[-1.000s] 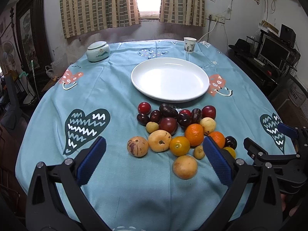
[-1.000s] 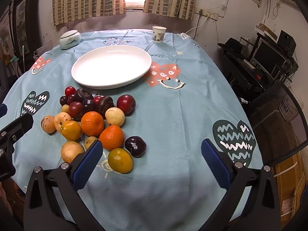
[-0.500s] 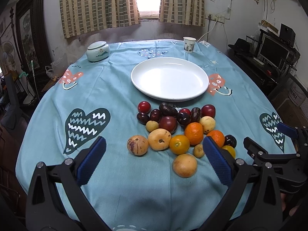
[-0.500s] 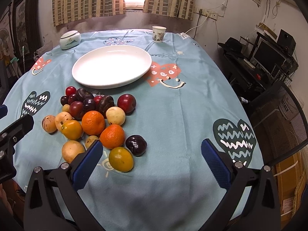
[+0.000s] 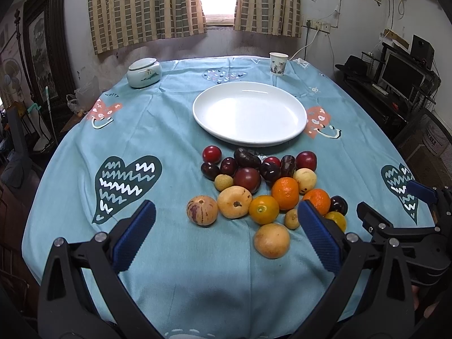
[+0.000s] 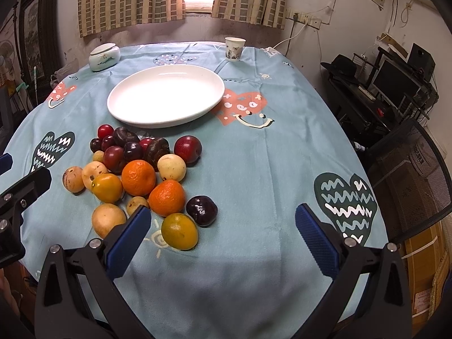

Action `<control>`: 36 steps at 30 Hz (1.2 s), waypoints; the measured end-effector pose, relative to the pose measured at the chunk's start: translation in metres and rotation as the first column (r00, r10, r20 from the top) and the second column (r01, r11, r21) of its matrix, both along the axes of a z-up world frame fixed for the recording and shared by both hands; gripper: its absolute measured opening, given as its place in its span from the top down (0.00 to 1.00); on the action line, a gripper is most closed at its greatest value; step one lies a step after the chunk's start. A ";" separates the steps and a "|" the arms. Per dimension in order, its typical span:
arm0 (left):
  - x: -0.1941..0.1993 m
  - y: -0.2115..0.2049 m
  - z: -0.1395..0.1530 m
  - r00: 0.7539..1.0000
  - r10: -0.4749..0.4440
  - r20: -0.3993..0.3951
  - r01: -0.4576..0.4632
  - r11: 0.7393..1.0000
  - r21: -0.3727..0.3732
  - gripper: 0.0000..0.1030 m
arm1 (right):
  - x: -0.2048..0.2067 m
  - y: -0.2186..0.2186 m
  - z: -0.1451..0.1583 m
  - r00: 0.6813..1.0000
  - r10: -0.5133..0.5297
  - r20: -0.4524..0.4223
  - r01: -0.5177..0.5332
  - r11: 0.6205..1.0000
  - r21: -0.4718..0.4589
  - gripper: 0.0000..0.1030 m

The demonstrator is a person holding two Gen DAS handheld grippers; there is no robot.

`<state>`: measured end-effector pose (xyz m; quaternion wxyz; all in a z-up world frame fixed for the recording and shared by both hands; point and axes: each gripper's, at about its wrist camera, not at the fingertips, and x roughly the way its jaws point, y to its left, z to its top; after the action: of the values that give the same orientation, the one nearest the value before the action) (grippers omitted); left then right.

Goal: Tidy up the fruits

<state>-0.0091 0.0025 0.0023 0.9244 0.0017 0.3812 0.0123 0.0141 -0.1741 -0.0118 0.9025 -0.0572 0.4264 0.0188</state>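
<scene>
The left gripper (image 5: 223,236), a black frame with blue ribbed pads, is spread wide and holds nothing; over the last second it has barely drifted. The right gripper (image 6: 223,238), equally wide and empty, has edged slightly nearer the heap of loose fruit (image 6: 138,175), so the yellow-green citrus (image 6: 179,230) at the heap's near edge now sits just beside its left pad. No fruit has shifted. The heap lies on the pale blue heart-print tablecloth (image 6: 268,169), just in front of the round white ceramic plate (image 6: 166,96), which is bare. Sorting has not started; the approach is probably only beginning.
</scene>
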 end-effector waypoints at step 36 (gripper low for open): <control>-0.012 0.019 -0.028 0.996 -0.004 -0.087 0.004 1.000 -0.002 0.02 | -0.016 -0.024 -0.028 0.995 0.090 -0.030 -0.083 0.981 0.178 0.01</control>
<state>-0.0216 0.0216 -0.0262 0.9071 0.0021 0.4209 0.0101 -0.0017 -0.1982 -0.0402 0.8941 0.0046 0.4372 0.0968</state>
